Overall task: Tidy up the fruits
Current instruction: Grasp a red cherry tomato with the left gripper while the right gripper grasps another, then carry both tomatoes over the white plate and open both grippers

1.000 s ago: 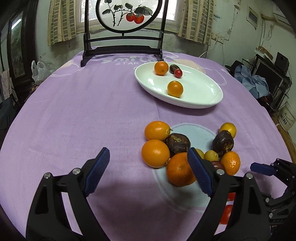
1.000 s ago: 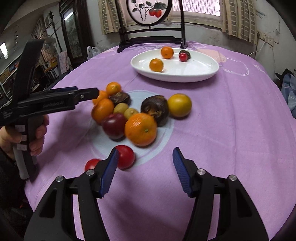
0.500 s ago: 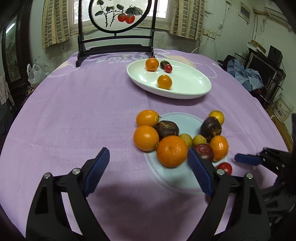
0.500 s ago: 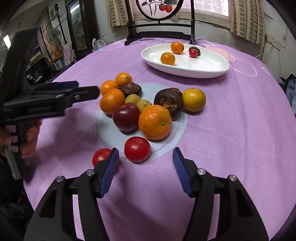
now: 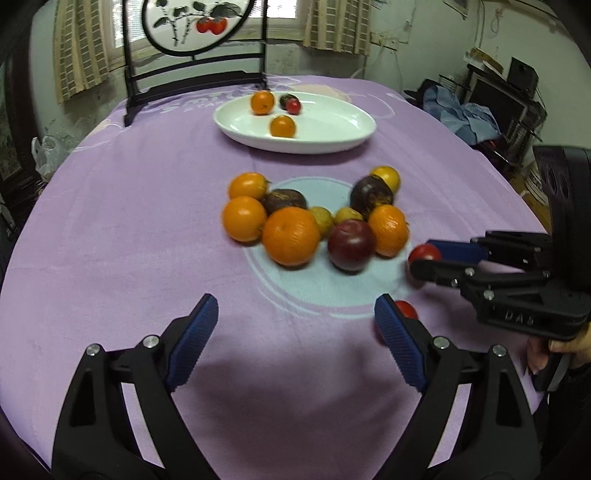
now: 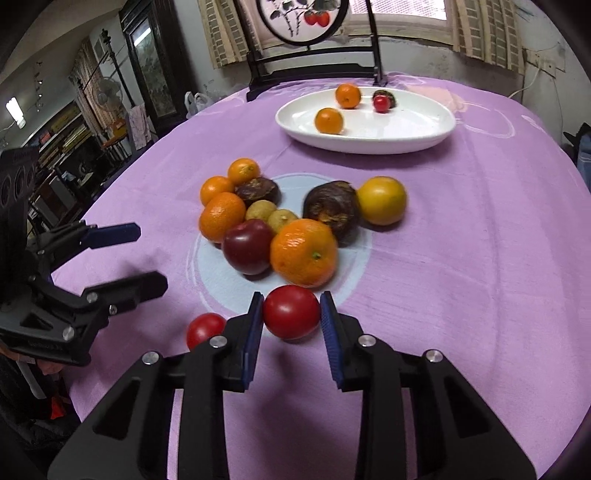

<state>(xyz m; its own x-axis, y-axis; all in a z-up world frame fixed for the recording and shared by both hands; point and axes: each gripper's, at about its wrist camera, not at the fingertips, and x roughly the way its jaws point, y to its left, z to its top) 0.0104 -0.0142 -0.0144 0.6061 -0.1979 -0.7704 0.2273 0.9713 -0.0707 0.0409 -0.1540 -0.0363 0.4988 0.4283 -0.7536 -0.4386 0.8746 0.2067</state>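
A pile of oranges, dark fruits and a plum (image 6: 246, 251) lies on the purple cloth mid-table; it also shows in the left wrist view (image 5: 291, 236). A white oval plate (image 6: 424, 136) at the back holds two oranges, a small tomato and a dark fruit. My right gripper (image 6: 291, 317) is shut on a red tomato (image 6: 291, 312) in front of the pile; the tomato also shows in the left wrist view (image 5: 424, 254). A second tomato (image 6: 205, 328) lies just left of it. My left gripper (image 5: 295, 339) is open and empty, short of the pile.
A dark wooden stand with a round painted screen (image 5: 195, 22) sits at the table's far edge behind the plate (image 5: 332, 144). Cluttered furniture (image 5: 491, 99) stands to the right of the table. Bare purple cloth (image 6: 480, 258) lies right of the pile.
My right gripper has moved forward and closed its fingers on the red tomato. My left gripper has drawn back from the pile and stays open.
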